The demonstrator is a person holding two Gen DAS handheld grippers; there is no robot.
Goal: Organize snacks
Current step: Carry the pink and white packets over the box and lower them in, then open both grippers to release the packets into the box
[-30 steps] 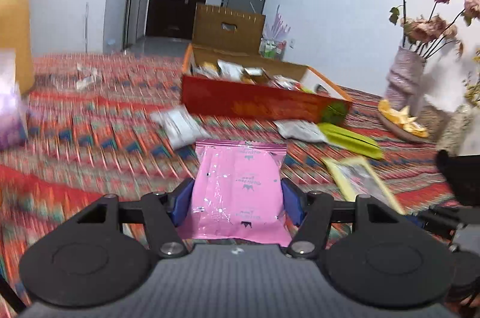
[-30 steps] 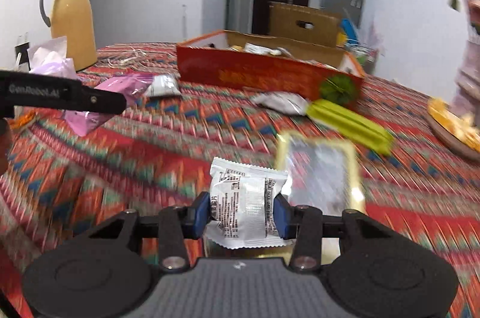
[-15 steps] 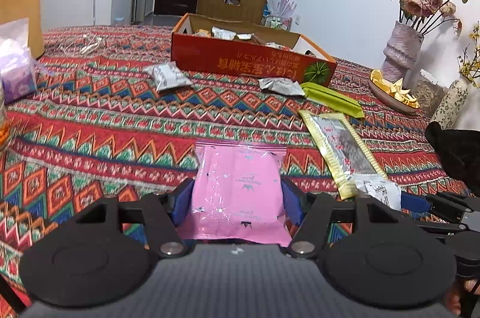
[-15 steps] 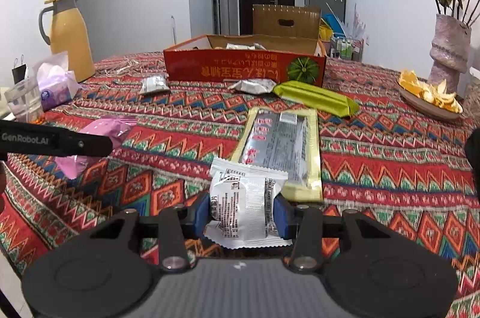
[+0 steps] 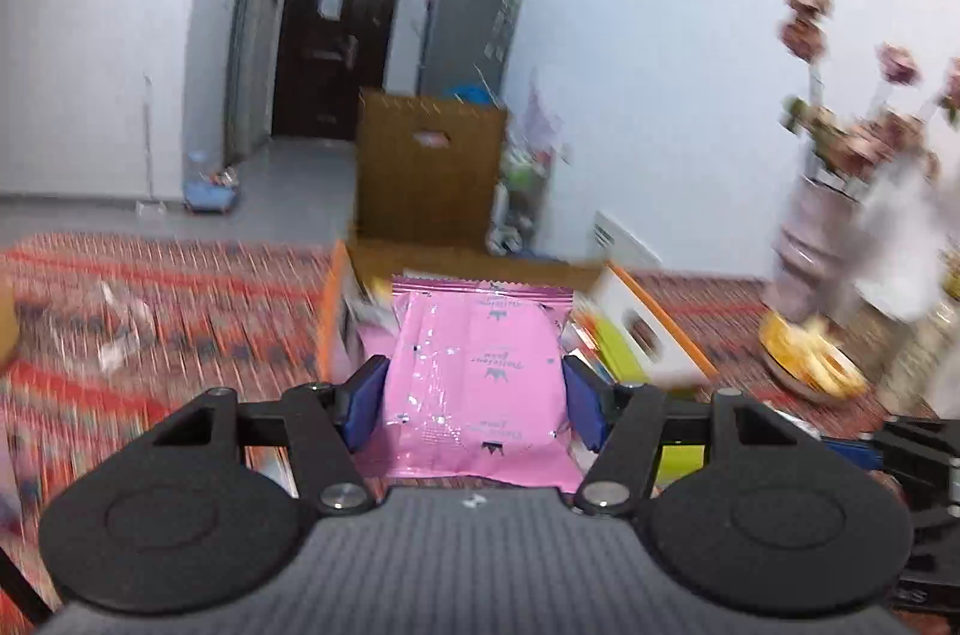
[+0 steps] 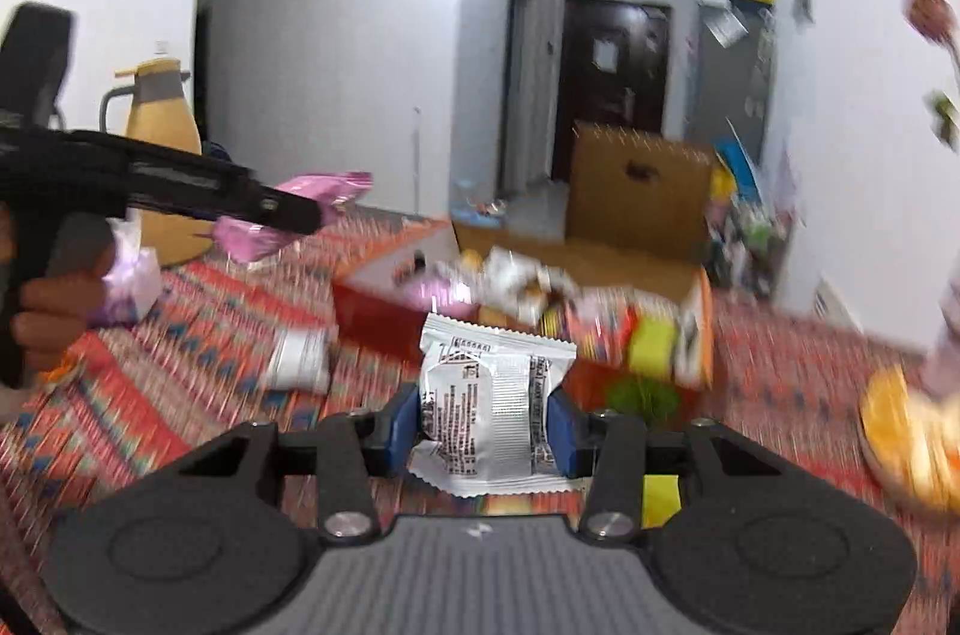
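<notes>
Two grippers were each clamped on a snack, both frames heavily motion-blurred. Left gripper point(image 5: 474, 398), bottom centre of the left wrist view, had its blue pads point(image 5: 365, 407) pressed against the sides of a pink snack packet point(image 5: 477, 377), which stood nearly upright between them, its crimped top edge reaching mid-frame. Behind the packet, at centre frame, sat the orange snack box point(image 5: 651, 329), open and partly hidden by the packet; its contents were too blurred to name. Patterned red tablecloth point(image 5: 180, 311) covered the table on both sides. Vase of pink flowers point(image 5: 822, 239) stood at right, with a plate of yellow food point(image 5: 810, 365) just below it. Right gripper point(image 6: 486, 422), bottom centre of the right wrist view, pinched a white-and-silver snack packet point(image 6: 489, 407) between its blue pads point(image 6: 403, 419), packet upright with printed text facing the camera. Same snack box point(image 6: 384, 311) lay just beyond it at mid-frame, holding mixed wrappers. At left of that view a hand point(image 6: 45, 317) held the left gripper's black body, with the pink packet point(image 6: 288, 209) sticking out at its tip, off the table. Loose white packet point(image 6: 300, 359) lay on the cloth at lower left of the box. Yellow thermos point(image 6: 162, 137) stood at the far left.
</notes>
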